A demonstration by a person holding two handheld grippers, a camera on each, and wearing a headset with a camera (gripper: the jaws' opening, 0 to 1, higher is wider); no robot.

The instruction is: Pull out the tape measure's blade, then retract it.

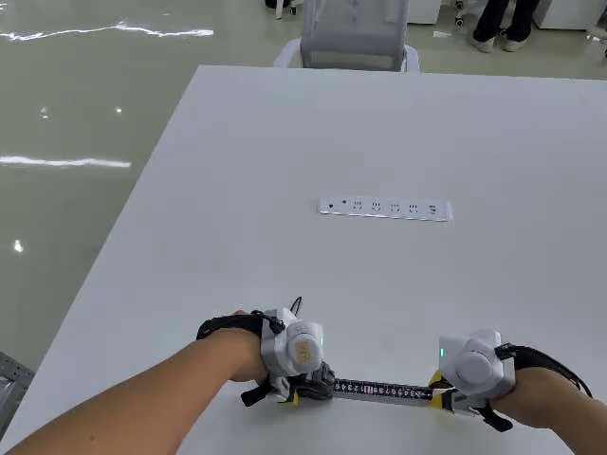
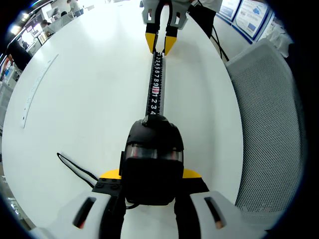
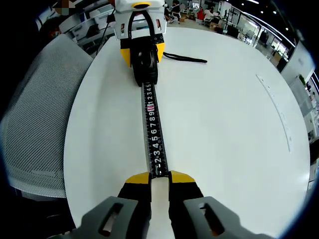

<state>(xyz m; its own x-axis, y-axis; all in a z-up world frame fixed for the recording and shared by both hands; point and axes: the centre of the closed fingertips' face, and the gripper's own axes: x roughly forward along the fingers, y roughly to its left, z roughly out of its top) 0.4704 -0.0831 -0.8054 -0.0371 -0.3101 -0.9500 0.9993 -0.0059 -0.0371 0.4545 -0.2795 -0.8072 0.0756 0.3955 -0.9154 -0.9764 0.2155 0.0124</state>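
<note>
Currently, at the near edge of the white table [image 1: 285, 190], the left gripper [image 2: 149, 177] has its yellow-tipped jaws closed on the black tape measure case [image 2: 152, 154], clamping it from both sides. The case sits low over the tabletop; I cannot resolve whether it touches. From the case mouth the blade [image 3: 153, 129] runs straight and flat along the table to the right gripper [image 3: 159, 178], whose jaws are pinched shut on the blade's free end. The two grippers face each other, apart, with the printed scale exposed between them. A thin black lanyard [image 2: 75, 167] trails loose on the table beside the case. Judgement: the pull-out step is in hand or just at its limit, and retraction is not yet begun. The next move calls for a firm clamp on the case while the right gripper brings the blade end back in line with the mouth, under control, so the blade neither kinks nor snaps home. Hidden: the end hook is buried between the right jaws. Any lock or brake on the case is not legible, so I cannot tell whether the blade is latched. In the head view the gripper bodies cover their own jaws. Farther off lies a white power strip [image 1: 384, 208], well apart from the work, and beyond the far table edge a grey mesh chair [image 1: 356, 33], cut off at the top.
</note>
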